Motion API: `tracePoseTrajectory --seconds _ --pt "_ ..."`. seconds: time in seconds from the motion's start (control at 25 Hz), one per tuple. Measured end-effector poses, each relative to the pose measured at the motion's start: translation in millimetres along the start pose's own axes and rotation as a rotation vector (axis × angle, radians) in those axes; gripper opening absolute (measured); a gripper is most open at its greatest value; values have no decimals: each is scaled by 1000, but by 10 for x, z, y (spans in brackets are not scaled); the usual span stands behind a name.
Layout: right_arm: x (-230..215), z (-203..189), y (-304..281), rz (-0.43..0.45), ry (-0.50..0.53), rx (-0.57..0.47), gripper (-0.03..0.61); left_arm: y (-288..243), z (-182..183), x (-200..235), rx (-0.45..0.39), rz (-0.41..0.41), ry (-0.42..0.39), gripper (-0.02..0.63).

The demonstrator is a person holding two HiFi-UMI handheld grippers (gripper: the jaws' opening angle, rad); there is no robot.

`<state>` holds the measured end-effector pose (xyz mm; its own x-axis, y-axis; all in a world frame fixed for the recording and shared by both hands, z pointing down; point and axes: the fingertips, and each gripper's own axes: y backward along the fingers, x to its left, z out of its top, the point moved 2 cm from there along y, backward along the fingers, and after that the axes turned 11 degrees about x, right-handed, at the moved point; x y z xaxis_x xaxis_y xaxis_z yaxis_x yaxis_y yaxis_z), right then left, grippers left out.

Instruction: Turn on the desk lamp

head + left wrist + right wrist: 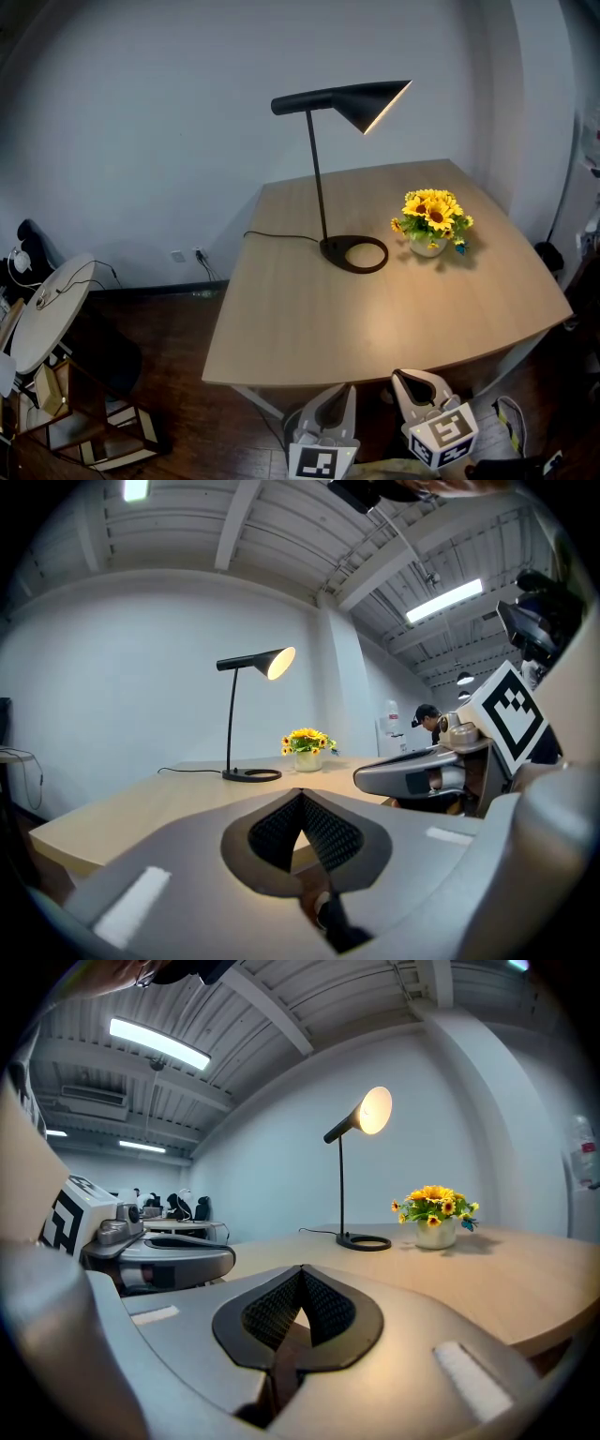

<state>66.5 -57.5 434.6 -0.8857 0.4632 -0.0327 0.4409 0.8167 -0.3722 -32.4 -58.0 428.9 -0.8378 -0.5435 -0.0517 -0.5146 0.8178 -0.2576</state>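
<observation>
head view, from the left: a round white table point(42, 314) stands on the dark floor off the desk's left side, well apart from it. the light wood desk point(281, 328) fills the middle of the picture. a thin black cord point(281, 235) runs from the desk's left edge across the wood to the desk lamp point(317, 169). the lamp stands upright toward the far edge, about midway between the left and right edges. its ring base point(354, 254) lies flat on the wood. its cone shade point(370, 101) opens to the right and downward, the inside glowing, with a warm pool of light on the desk below. just beside the base on its right sits a small white pot point(428, 247) of sunflowers point(433, 211), not touching the ring. the 2 tools are low at the desk's near edge, off the wood and well apart from the lamp. the left gripper point(345, 394) is just beside the right gripper point(405, 380). left gripper view has its 2 jaws pressed together at the tips with nothing between them, and the lit lamp and the flowers are far ahead across the desk. right gripper view has its jaws likewise meeting at the tips and holding nothing, the lamp ahead and the flowers to its right.
</observation>
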Motion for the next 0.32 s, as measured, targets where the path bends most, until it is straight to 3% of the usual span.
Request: tracePoseTrajectory --seconds 0.32 --pt "-37 1 8 -1 -4 -6 -3 -33 -12 -33 16 -13 -11 -3"
